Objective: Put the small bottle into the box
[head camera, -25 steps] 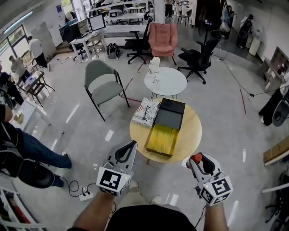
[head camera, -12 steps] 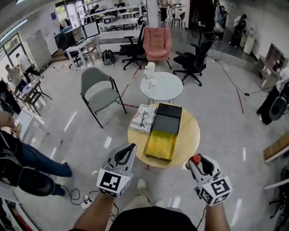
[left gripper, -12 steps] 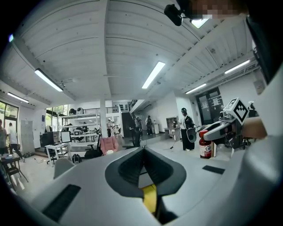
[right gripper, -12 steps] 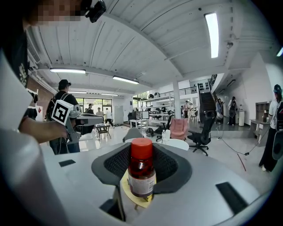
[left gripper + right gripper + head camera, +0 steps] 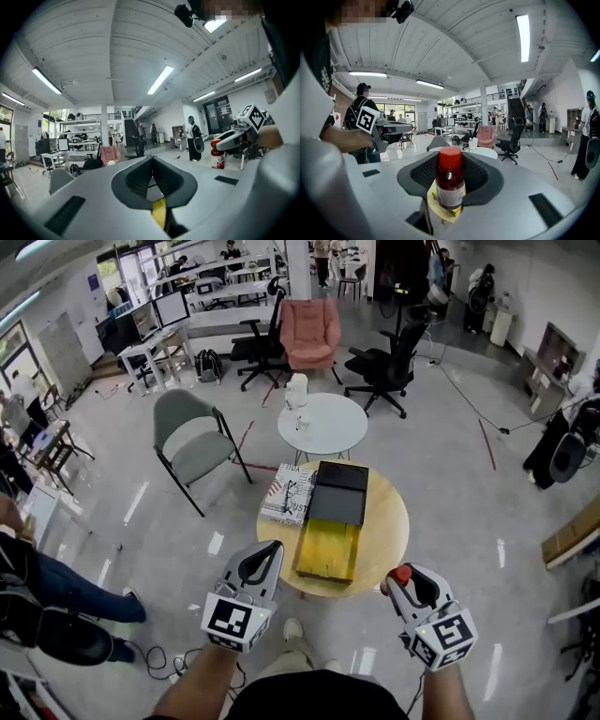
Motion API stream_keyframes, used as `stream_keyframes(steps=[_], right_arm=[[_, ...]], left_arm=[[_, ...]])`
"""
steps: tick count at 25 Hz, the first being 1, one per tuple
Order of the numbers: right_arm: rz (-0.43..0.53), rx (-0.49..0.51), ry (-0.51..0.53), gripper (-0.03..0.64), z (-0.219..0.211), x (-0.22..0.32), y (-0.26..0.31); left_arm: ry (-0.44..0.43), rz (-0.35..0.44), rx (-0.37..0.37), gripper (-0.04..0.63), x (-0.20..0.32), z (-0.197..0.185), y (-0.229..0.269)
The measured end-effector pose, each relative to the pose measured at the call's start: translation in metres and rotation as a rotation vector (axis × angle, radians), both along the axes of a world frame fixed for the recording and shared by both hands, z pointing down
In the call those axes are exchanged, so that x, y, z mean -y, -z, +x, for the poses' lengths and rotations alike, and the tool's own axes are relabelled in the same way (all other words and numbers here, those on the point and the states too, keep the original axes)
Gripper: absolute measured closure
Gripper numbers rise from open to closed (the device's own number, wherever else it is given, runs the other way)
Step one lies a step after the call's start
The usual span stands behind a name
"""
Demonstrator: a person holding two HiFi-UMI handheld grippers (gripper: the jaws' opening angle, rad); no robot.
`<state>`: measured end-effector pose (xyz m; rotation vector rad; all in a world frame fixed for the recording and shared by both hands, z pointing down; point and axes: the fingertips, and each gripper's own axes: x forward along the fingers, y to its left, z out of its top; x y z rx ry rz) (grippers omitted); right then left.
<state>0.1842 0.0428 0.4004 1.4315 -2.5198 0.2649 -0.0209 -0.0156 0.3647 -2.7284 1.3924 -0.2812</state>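
The small bottle point(image 5: 450, 183), with a red cap and dark red contents, stands upright between the jaws of my right gripper point(image 5: 450, 165), which is shut on it. In the head view the right gripper point(image 5: 404, 579) hovers at the near right edge of a round wooden table point(image 5: 384, 521), the bottle's red cap point(image 5: 401, 572) showing at its tip. The box point(image 5: 328, 547) lies open on the table, with a yellow inside and a black lid folded back. My left gripper point(image 5: 263, 555) is shut and holds nothing, just off the table's near left edge.
A patterned book point(image 5: 289, 494) lies left of the box's lid. Behind stand a white round table point(image 5: 323, 427) with a white jug, a grey chair point(image 5: 192, 442), a pink armchair point(image 5: 310, 329) and black office chairs. A seated person's legs point(image 5: 56, 582) are at the left.
The wooden table and box have drawn slightly nearer and leftward in the head view. Both grippers keep their pose, the bottle still held in the right one.
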Motion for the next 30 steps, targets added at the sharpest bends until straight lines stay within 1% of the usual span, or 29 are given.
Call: stream_keyframes(steps=[7,17,30], right_arm=[[-0.015,0.006,-0.032,0.459,0.001,0.01,-0.011],[-0.041,0.01,-0.056,0.459,-0.009,0.031,-0.017],[-0.04,0.019,-0.088,0.459,-0.024,0.096,-0.021]], left_arm=[[-0.049,-0.006,0.003,0.578,0.019,0.012,-0.01],[-0.075,-0.04,0.004,0.578,0.045,0.005,-0.019],[-0.084,-0.047,0.001,0.578,0.108,-0.012,-0.022]])
